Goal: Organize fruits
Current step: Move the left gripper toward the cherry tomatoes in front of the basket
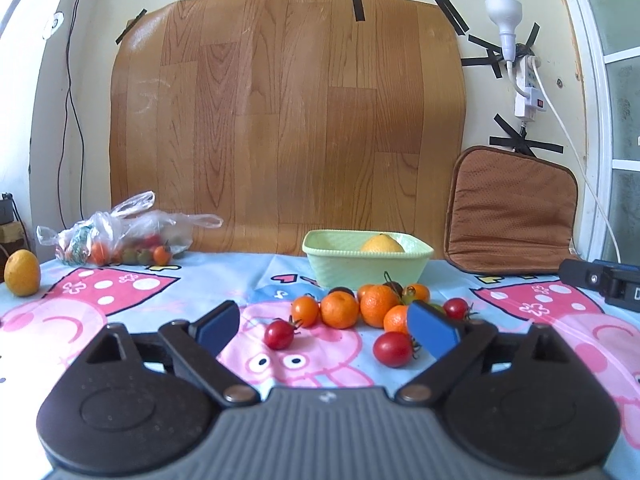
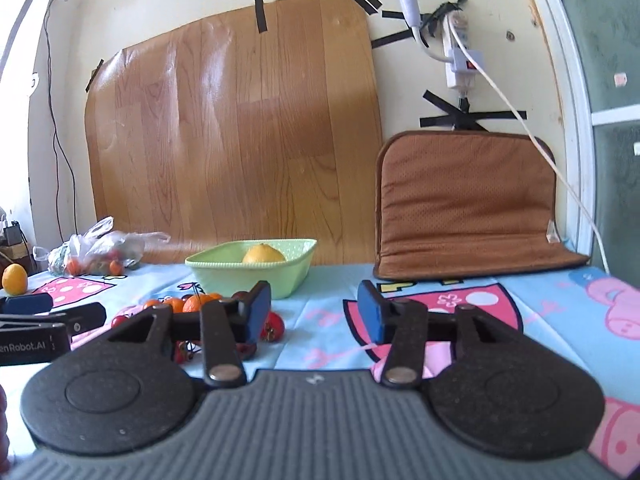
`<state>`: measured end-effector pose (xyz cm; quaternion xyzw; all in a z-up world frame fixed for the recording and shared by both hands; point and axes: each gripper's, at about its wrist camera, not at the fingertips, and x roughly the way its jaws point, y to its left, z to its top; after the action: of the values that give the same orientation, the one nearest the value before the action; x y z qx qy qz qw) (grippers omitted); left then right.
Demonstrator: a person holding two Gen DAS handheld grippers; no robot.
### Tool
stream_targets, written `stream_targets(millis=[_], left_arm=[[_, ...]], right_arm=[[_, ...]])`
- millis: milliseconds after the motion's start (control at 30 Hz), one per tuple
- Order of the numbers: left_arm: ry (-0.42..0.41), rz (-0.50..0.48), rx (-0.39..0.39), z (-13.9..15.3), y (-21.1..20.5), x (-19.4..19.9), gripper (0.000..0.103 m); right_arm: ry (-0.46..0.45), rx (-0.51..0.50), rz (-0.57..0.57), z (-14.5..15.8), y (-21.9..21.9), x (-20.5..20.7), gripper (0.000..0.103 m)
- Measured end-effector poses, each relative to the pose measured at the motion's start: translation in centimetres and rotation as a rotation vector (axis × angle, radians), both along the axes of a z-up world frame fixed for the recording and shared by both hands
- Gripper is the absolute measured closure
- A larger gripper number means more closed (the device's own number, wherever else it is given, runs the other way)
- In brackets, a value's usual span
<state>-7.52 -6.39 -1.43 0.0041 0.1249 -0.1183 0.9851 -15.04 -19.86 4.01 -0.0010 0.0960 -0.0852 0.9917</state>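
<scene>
Left wrist view: left gripper [image 1: 328, 326] low over the tabletop [image 1: 224, 280], jaws spread wide, nothing gripped. Two red tomatoes [image 1: 280, 334] sitting on the cartoon cloth between the blue pads [image 1: 434, 330], neither touched. Just past them, a heap of mandarins [image 1: 378, 305] and small tomatoes, right in front of the green bowl [image 1: 360, 270]. One lemon [image 1: 382, 243] inside that bowl. Another lemon [image 1: 22, 273] far left near the edge, and a plastic bag [image 1: 120, 236] with more small fruit by the wall. Brown cushion [image 1: 512, 210] leaning back right.

Right wrist view: right gripper [image 2: 314, 312] off to the right of the heap, jaws about half open, only bare cloth in the gap. One red tomato [image 2: 274, 328] just beside the left pad, hard to tell if touching. Left gripper's black body poking in at the left edge.
</scene>
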Motion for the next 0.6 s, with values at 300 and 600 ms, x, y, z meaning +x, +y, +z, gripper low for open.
stream_targets(millis=[300, 600], left_arm=[[-0.031, 0.014, 0.021, 0.0, 0.0, -0.4, 0.000], [-0.018, 0.000, -0.002, 0.0, 0.5, -0.1, 0.000]], right_arm=[[0.012, -0.013, 0.013, -0.1, 0.2, 0.4, 0.054], [0.037, -0.028, 0.050, -0.6, 0.7, 1.1, 0.054]])
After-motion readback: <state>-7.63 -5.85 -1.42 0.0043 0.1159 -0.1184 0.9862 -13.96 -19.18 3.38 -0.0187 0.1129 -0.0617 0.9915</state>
